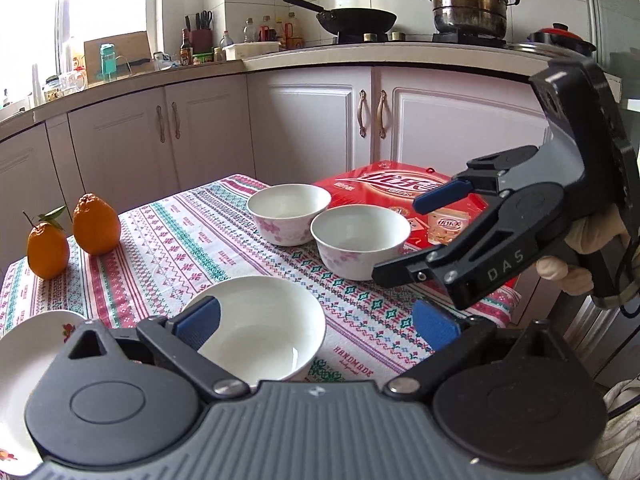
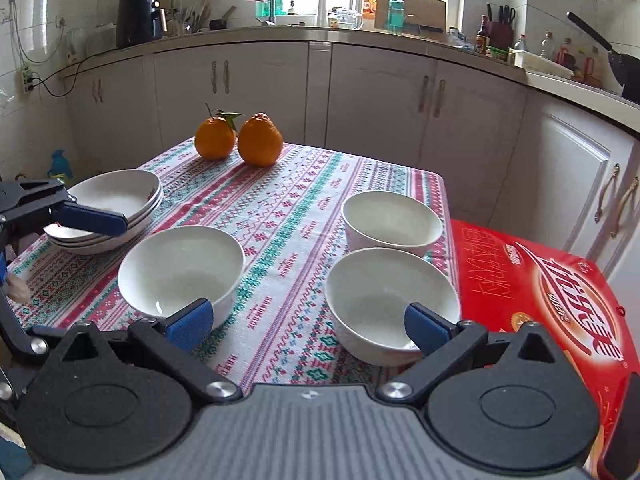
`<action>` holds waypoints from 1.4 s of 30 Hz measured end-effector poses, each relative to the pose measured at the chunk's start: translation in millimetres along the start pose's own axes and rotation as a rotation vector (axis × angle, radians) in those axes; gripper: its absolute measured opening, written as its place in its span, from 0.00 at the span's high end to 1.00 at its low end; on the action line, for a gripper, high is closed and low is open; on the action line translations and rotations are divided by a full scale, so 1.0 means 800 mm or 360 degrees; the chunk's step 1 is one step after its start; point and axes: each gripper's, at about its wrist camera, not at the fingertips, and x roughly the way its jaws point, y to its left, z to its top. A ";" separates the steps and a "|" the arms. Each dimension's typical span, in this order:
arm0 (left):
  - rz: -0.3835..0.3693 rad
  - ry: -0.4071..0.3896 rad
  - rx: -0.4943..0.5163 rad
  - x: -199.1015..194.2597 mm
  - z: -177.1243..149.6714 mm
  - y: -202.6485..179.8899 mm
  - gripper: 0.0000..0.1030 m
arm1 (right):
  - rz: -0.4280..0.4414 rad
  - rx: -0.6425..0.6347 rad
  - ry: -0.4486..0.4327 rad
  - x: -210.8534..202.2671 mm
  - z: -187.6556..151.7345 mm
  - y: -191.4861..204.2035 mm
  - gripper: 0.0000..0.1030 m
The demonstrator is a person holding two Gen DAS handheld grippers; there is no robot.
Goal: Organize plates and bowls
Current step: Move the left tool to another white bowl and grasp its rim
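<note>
**Three bowls loose, plates already stacked**

A kitchen with pale cabinets surrounds a small counter (image 2: 304,216) under a patterned cloth. On it, three white bowls stand apart: one near left (image 2: 182,270), one near right (image 2: 390,300), one far right (image 2: 394,222). A stack of plates (image 2: 116,208) sits at the far left, two oranges (image 2: 238,140) beyond, a red box (image 2: 532,280) on the right. Both claws, left (image 1: 316,324) and right (image 2: 308,320), stand wide and empty. Nesting the bowls looks like the step in hand; I would straddle one rim squarely, lift clear, and lower it centred into its neighbour.
</note>
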 end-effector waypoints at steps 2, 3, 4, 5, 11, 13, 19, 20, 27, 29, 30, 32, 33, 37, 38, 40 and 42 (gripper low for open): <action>0.0009 -0.0004 0.0024 0.002 0.007 -0.005 0.00 | -0.0043 0.0004 0.0018 -0.002 -0.008 -0.006 0.00; 0.0011 -0.0003 0.0036 0.003 0.010 -0.007 0.01 | -0.0056 0.0009 0.0027 -0.003 -0.012 -0.008 0.00; 0.0008 -0.0002 0.0047 0.005 0.013 -0.009 0.01 | -0.0064 0.0015 0.0036 -0.003 -0.015 -0.011 0.00; 0.0006 -0.0005 0.0055 0.006 0.015 -0.011 0.00 | -0.0066 0.0022 0.0044 -0.003 -0.018 -0.013 0.00; -0.0049 -0.0008 0.0061 0.021 0.034 -0.017 0.00 | -0.0049 0.0064 0.0076 -0.003 -0.030 -0.025 0.00; -0.0068 -0.0003 0.0048 0.027 0.042 -0.018 0.00 | -0.0051 0.0077 0.0072 -0.003 -0.032 -0.030 0.00; -0.0109 0.0062 0.0068 0.055 0.062 -0.022 0.00 | -0.0071 0.0096 0.0068 -0.001 -0.037 -0.046 0.00; -0.0116 0.0067 0.0072 0.060 0.064 -0.023 0.01 | -0.0073 0.0092 0.0065 0.000 -0.037 -0.047 0.00; -0.0081 0.0117 0.0137 0.104 0.080 -0.035 0.01 | -0.0110 0.0046 0.0069 0.014 -0.039 -0.057 0.00; -0.0123 0.0139 0.0133 0.116 0.086 -0.035 0.00 | -0.0104 0.0036 0.0073 0.019 -0.041 -0.059 0.00; -0.0133 0.0153 0.0128 0.123 0.089 -0.035 0.00 | -0.0099 0.0033 0.0075 0.022 -0.042 -0.060 0.00; -0.0130 0.0160 0.0120 0.135 0.093 -0.033 0.01 | -0.0086 0.0032 0.0079 0.028 -0.042 -0.063 0.00; -0.0127 0.0158 0.0116 0.140 0.096 -0.032 0.01 | -0.0079 0.0030 0.0079 0.031 -0.042 -0.065 0.00; -0.0116 0.0208 0.0111 0.164 0.100 -0.025 0.01 | -0.0089 -0.0001 0.0071 0.041 -0.044 -0.068 0.00; -0.0123 0.0229 0.0109 0.170 0.101 -0.023 0.01 | -0.0103 -0.0016 0.0070 0.044 -0.044 -0.068 0.00; -0.0128 0.0281 0.0089 0.182 0.101 -0.019 0.01 | -0.0111 -0.0033 0.0067 0.049 -0.045 -0.070 0.00; -0.0148 0.0325 0.0064 0.193 0.101 -0.014 0.01 | -0.0088 -0.0020 0.0059 0.055 -0.045 -0.074 0.00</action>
